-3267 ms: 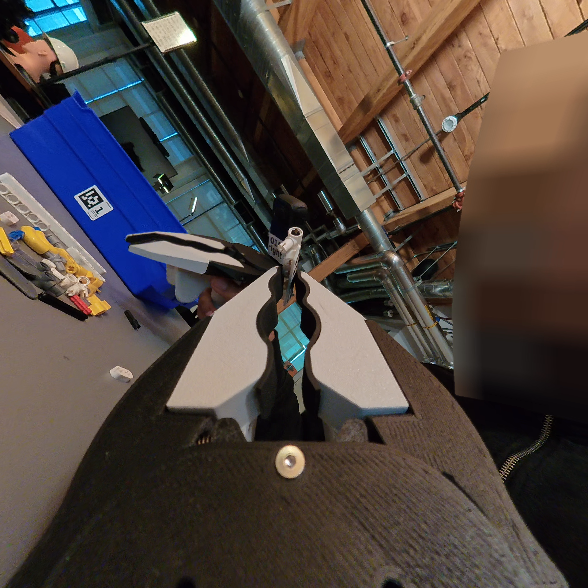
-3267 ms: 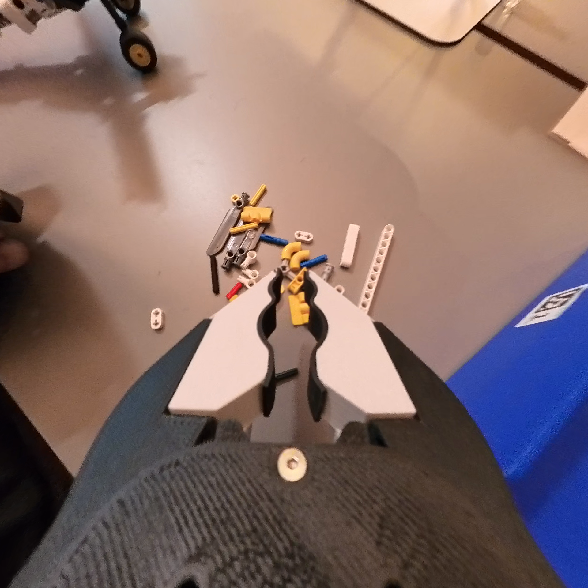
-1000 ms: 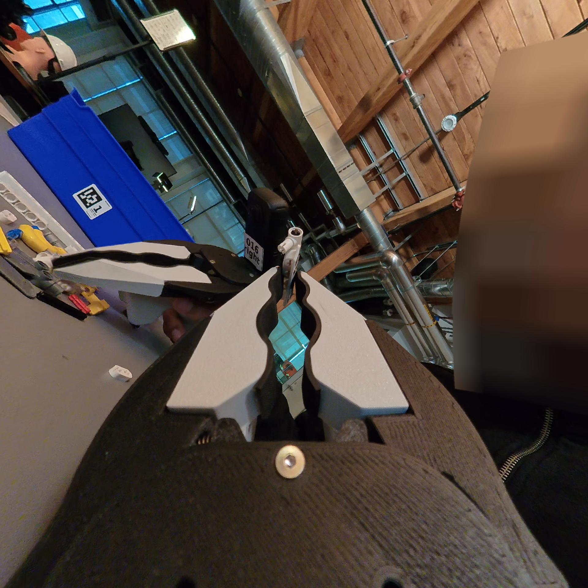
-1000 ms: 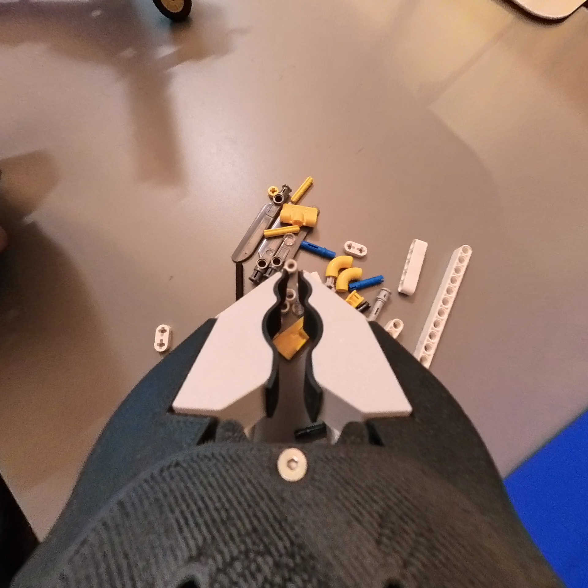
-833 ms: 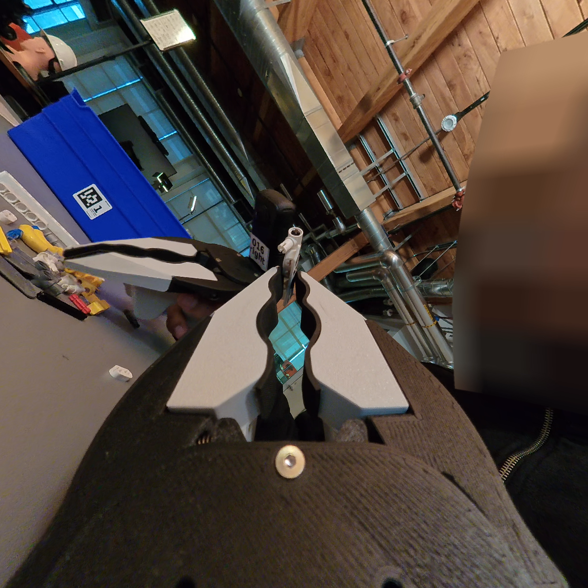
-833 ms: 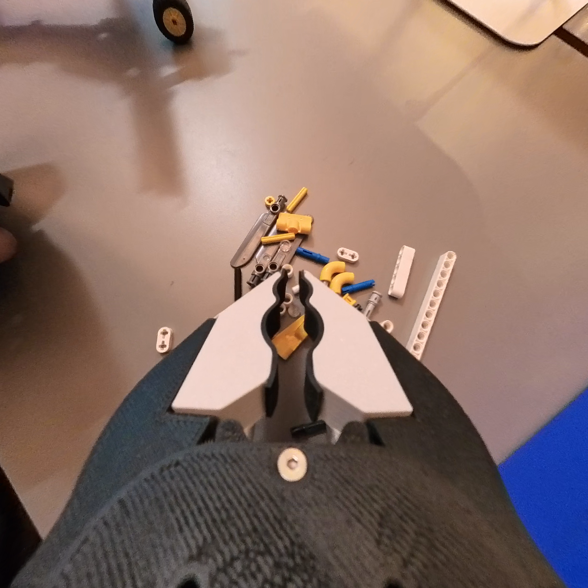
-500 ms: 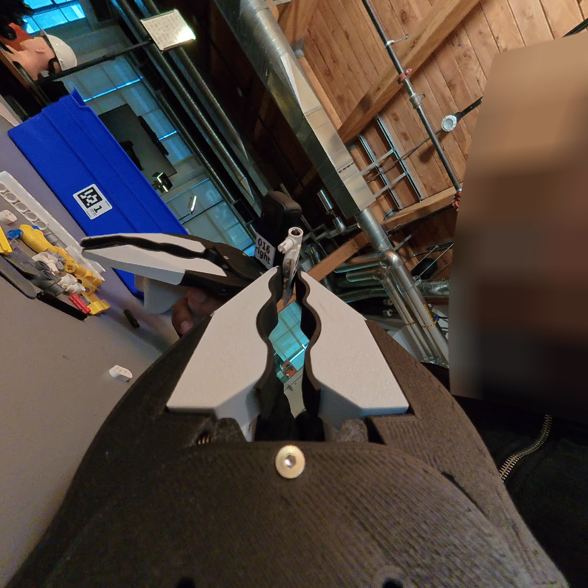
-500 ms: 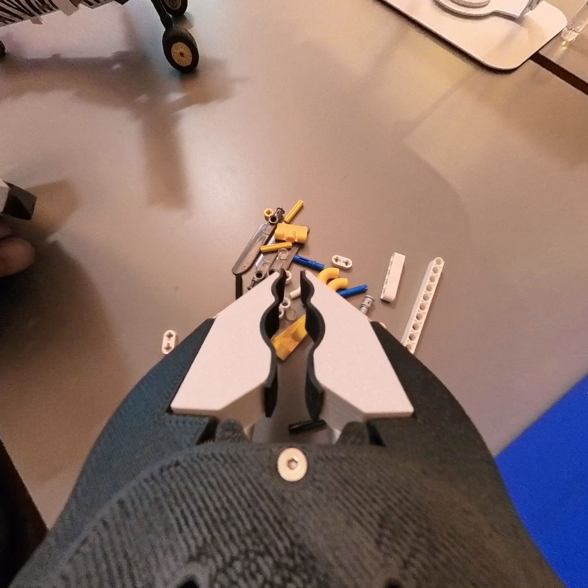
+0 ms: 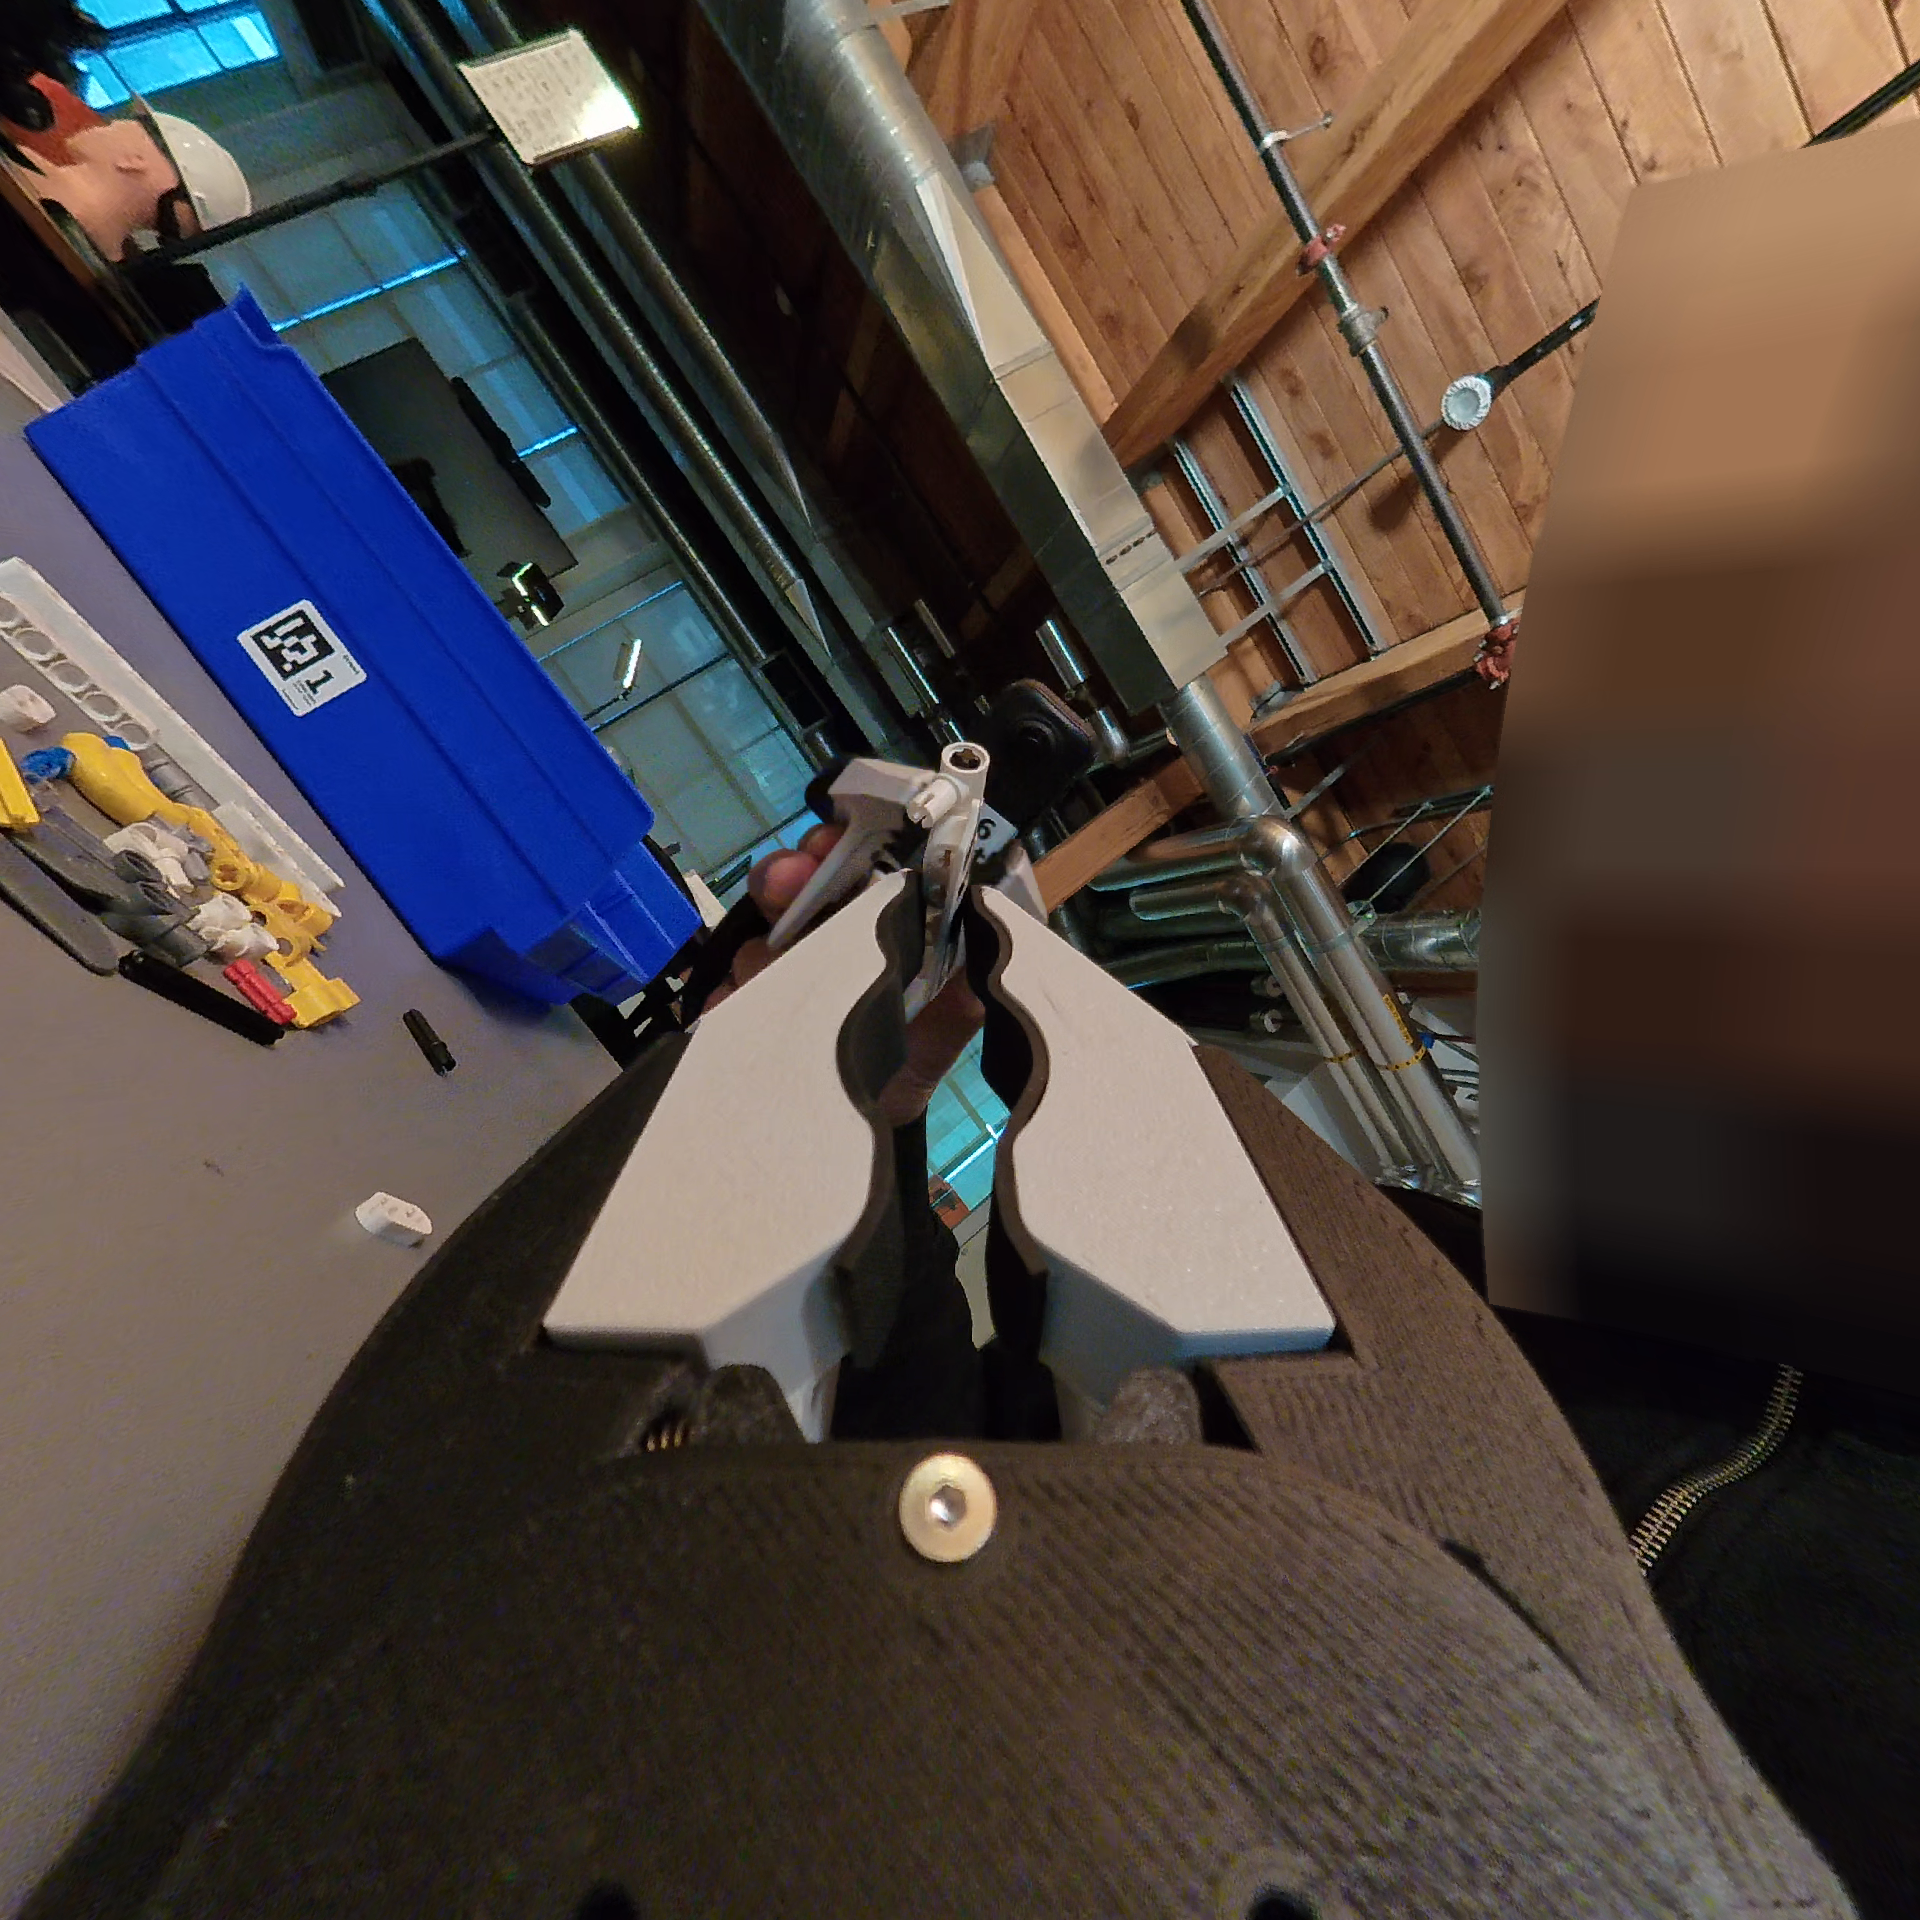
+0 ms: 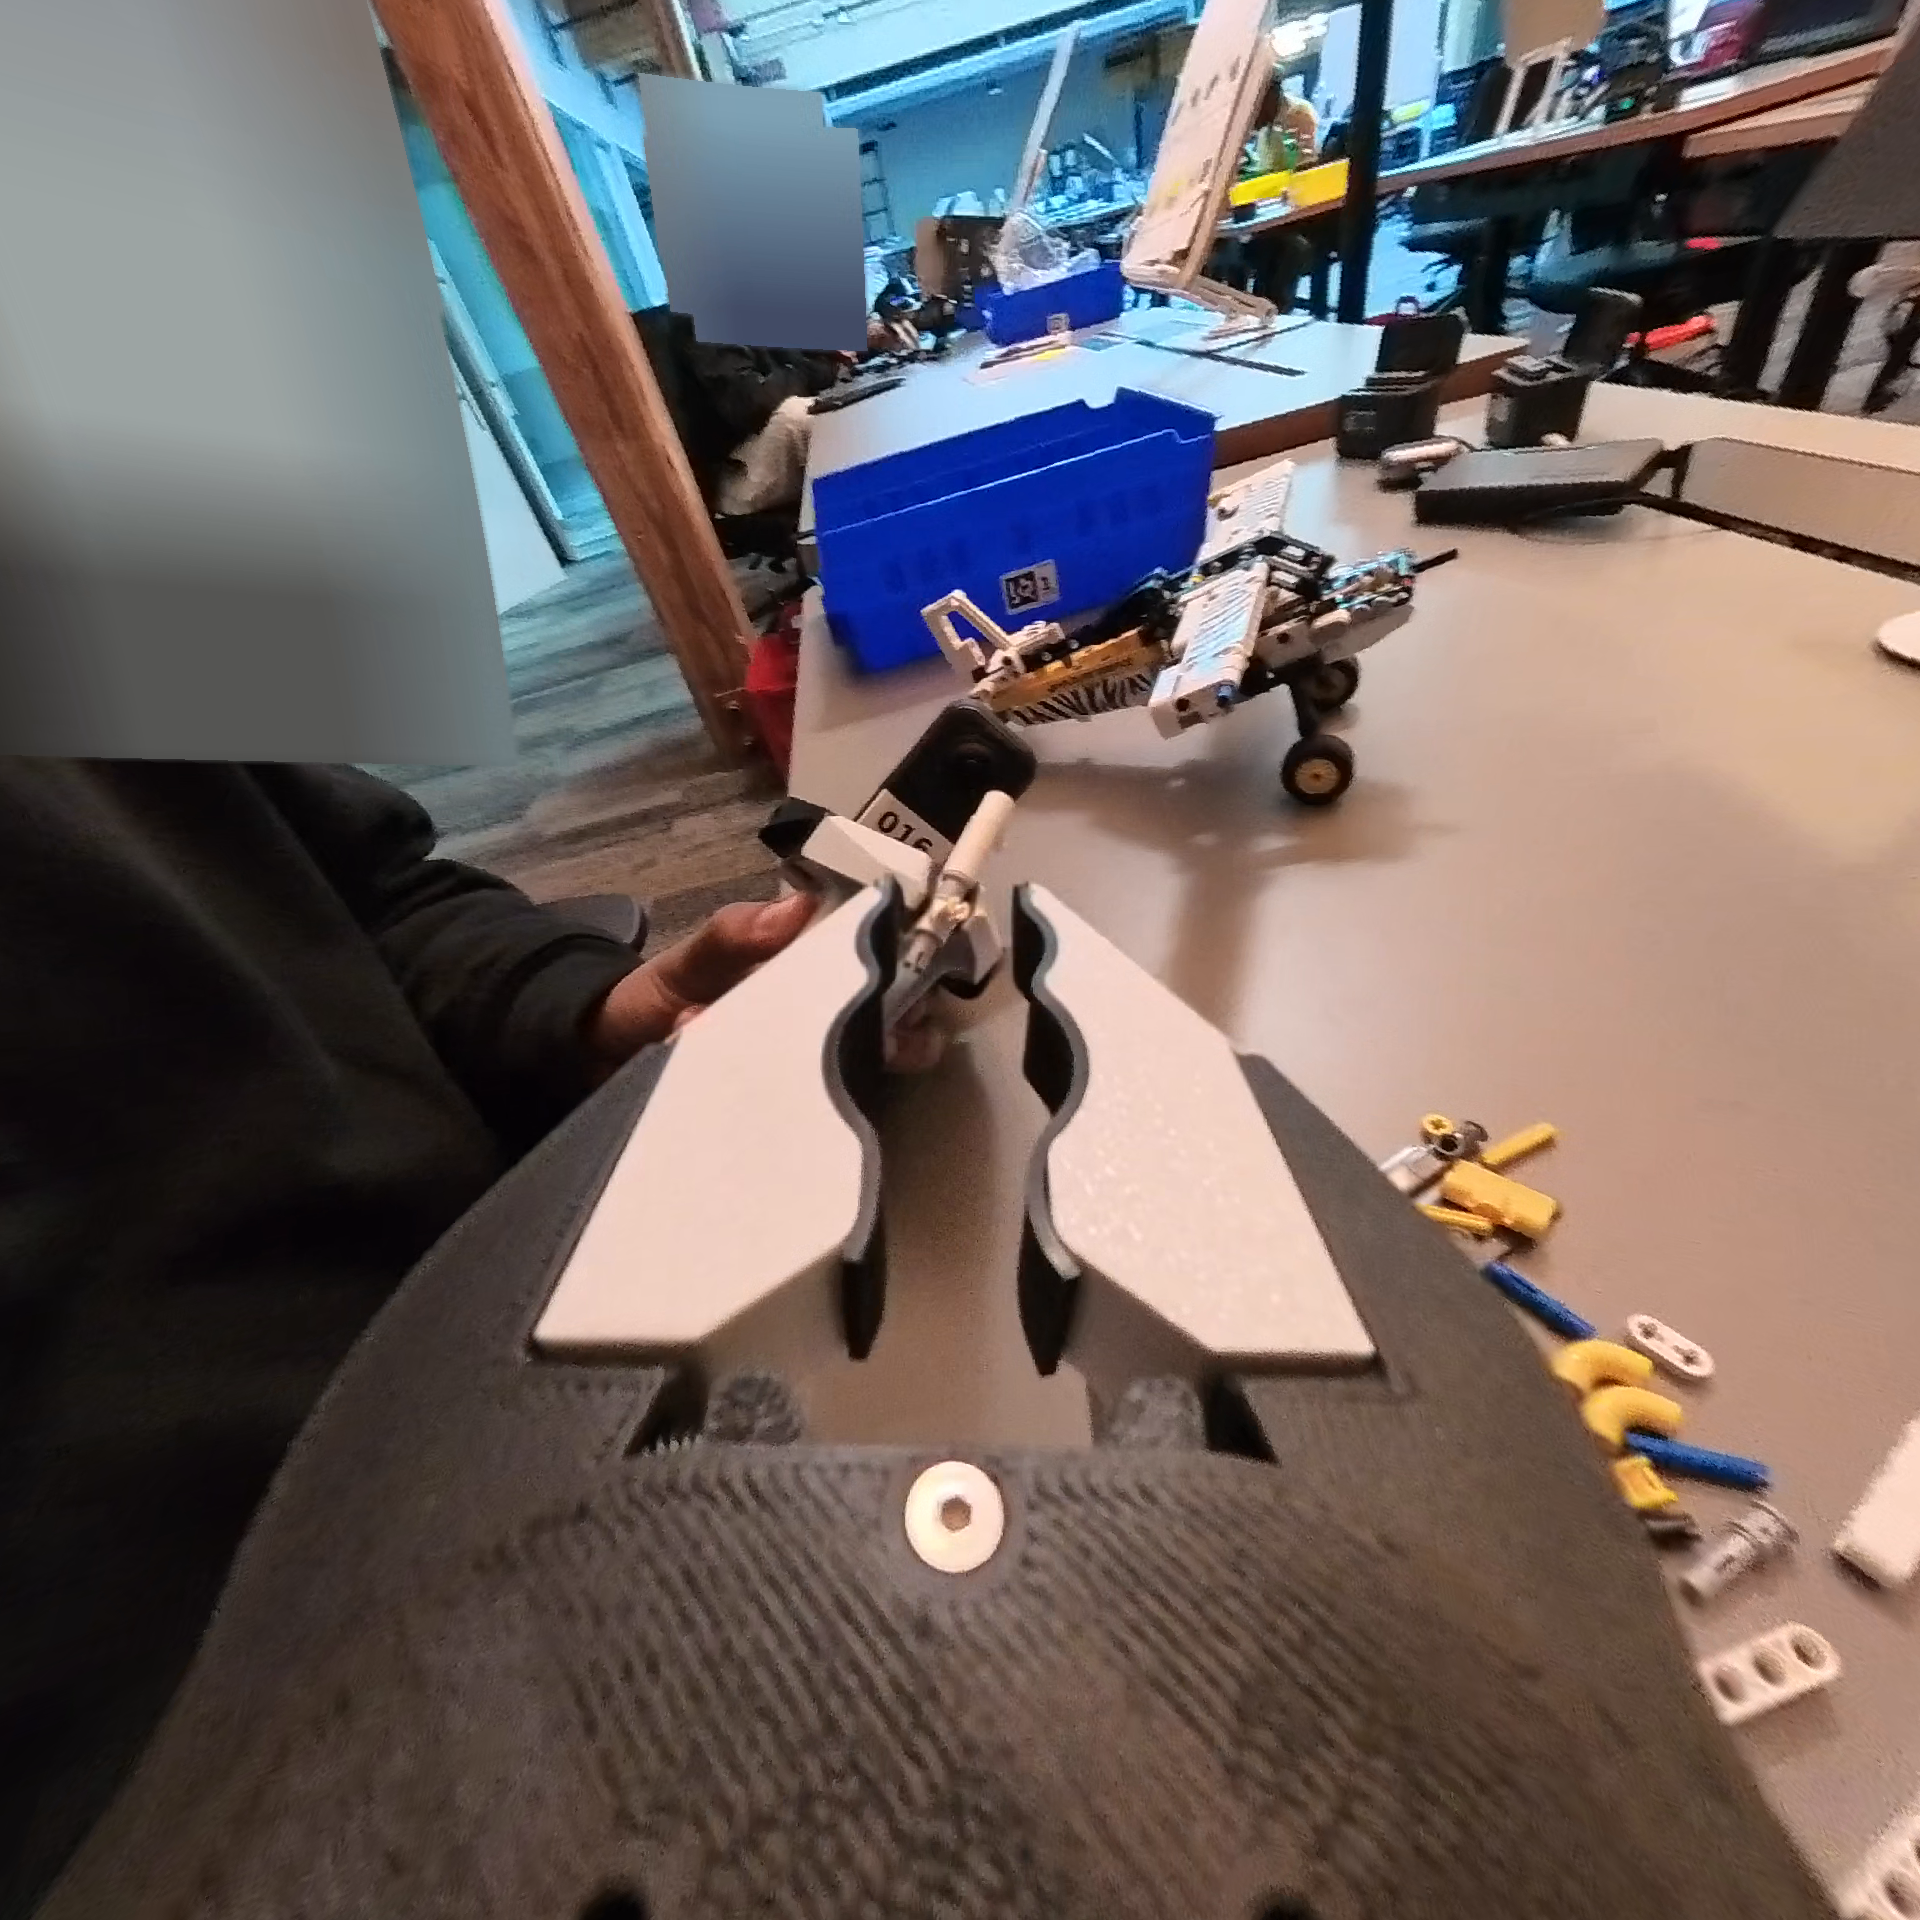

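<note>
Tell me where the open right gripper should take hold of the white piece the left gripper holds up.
Probably the white tube end that sticks up clear above the left gripper. Come from the side, fingers across its narrow round shaft; lower down the left fingers cover it.

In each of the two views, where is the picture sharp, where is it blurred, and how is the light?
Left wrist view: sharp; warm light on the wooden ceiling, cold blue at the windows; wide-angle bending. Right wrist view: softer, the white piece and building-brick plane slightly blurred; the plane throws a soft shadow on the table.
</note>
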`<action>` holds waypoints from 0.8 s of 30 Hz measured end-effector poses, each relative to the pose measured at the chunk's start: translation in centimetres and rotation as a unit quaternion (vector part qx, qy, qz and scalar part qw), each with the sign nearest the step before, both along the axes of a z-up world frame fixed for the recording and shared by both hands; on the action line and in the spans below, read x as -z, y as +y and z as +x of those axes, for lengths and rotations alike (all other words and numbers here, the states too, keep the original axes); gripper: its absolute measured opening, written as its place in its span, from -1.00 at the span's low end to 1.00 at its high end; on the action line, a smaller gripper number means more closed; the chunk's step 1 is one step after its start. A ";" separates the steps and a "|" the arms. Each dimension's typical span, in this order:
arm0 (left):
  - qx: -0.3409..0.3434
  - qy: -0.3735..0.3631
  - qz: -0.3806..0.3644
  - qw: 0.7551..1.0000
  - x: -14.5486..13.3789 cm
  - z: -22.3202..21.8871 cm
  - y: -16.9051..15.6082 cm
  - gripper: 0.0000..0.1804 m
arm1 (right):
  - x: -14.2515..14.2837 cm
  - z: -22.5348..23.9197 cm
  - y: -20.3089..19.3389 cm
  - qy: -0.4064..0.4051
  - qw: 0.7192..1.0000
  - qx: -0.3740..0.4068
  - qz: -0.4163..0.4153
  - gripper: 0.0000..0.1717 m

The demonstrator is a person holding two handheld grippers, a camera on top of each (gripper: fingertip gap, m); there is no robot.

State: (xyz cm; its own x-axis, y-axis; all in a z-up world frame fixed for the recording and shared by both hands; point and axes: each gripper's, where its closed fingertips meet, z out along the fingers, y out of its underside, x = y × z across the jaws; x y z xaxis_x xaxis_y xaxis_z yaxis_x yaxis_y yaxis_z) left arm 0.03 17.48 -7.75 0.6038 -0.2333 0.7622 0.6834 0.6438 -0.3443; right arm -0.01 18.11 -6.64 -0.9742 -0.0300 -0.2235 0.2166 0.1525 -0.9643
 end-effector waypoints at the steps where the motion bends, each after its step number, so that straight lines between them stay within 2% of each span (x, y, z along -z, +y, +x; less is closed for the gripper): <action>1: 0.000 0.000 0.000 1.000 0.0 0.0 0.0 -0.97 | 0.1 0.1 -0.1 -0.002 1.000 -0.005 -0.002 -0.78; 8: 0.005 -0.002 0.000 1.000 0.0 0.0 0.1 -0.97 | 1.1 0.1 -0.8 -0.015 1.000 -0.009 0.000 -0.84; 12: 0.006 -0.003 0.000 1.000 0.1 0.0 0.1 -0.98 | 1.0 0.3 -0.9 -0.023 1.000 -0.017 -0.010 -0.95; 24: 0.005 -0.004 0.000 1.000 0.1 -0.1 0.1 -0.97 | 1.0 0.3 -0.9 -0.034 0.999 -0.024 -0.018 -0.97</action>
State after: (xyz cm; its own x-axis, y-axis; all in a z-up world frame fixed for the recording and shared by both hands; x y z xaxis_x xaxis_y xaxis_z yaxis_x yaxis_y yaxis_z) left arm -0.03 17.55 -7.85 0.5962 -0.2396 0.7663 0.6917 0.6377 -0.3388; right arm 0.27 17.24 -7.68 -0.9540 -0.0856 -0.2872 0.2750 0.1306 -0.9525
